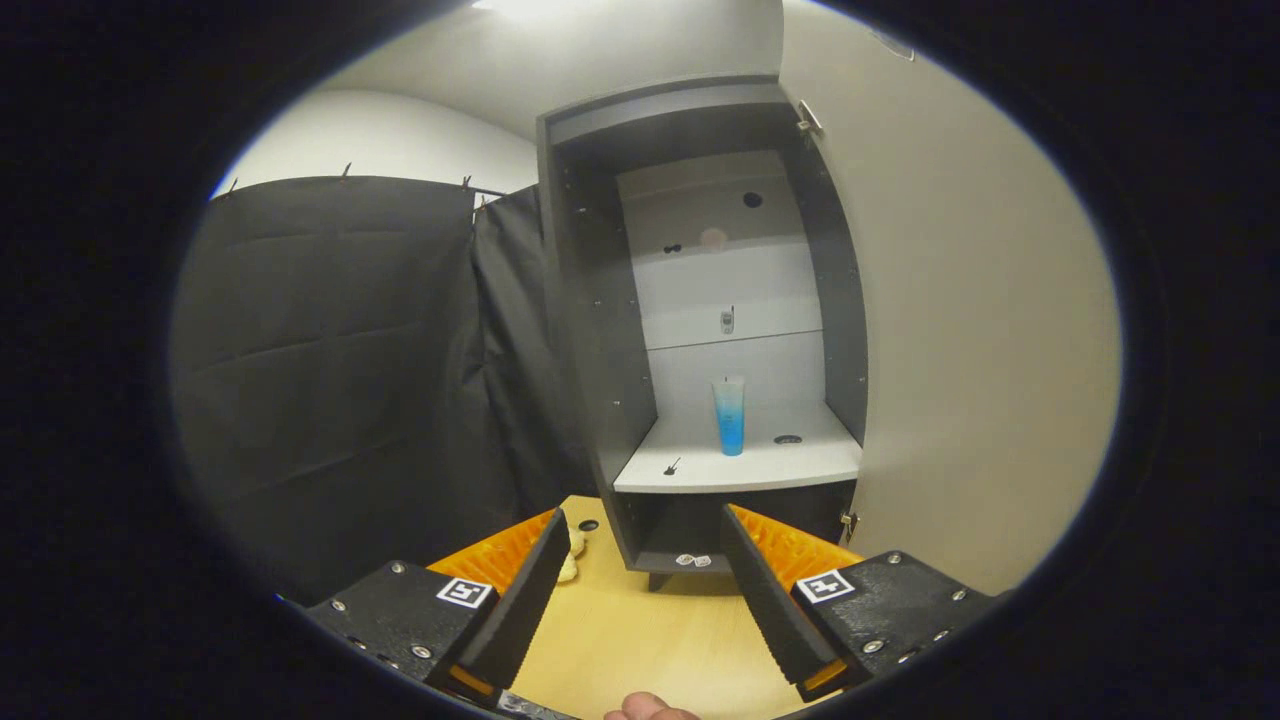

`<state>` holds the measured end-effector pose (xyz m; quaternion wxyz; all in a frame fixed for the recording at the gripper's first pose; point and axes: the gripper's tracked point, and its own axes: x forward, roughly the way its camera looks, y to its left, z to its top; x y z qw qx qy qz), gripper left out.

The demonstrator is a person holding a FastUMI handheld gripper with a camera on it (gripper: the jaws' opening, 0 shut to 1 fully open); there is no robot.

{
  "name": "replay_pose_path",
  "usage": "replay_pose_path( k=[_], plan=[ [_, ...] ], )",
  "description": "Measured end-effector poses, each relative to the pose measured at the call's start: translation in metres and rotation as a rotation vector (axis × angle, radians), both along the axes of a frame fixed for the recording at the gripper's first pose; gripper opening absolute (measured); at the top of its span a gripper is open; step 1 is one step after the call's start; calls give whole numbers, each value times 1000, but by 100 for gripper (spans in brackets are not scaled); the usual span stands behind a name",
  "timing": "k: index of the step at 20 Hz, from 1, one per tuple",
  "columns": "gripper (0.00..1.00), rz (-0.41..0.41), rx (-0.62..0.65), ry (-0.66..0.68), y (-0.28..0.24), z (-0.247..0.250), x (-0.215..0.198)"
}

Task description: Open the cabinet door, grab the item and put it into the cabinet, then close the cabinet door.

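The gripper is released and empty; beyond it the tube stands on the cabinet shelf. Judged next: swing the open door closed.

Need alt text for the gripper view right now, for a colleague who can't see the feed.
An open gripper holding nothing hangs over a wooden table, facing a dark cabinet whose door stands open to the right. A blue tube stands upright on the cabinet's white shelf, beyond the fingers.
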<state>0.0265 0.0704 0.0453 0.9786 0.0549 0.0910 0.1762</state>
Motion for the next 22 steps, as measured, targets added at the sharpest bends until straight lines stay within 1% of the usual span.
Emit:
replay_pose_path(
  k=[3,8,10,12,15,17,19,22],
  plan=[
    [95,39,35,15,0,4,-27],
    [95,99,10,12,-18,3,-73],
    [95,142,2,13,-28,-1,-93],
    [95,178,-21,17,-43,-6,-112],
    [95,203,-22,-8,-77,6,-136],
    [95,204,5,-38,-104,19,-149],
    [95,179,13,-54,-140,25,-159],
    [95,117,-5,-91,-196,32,-162]
  ],
)
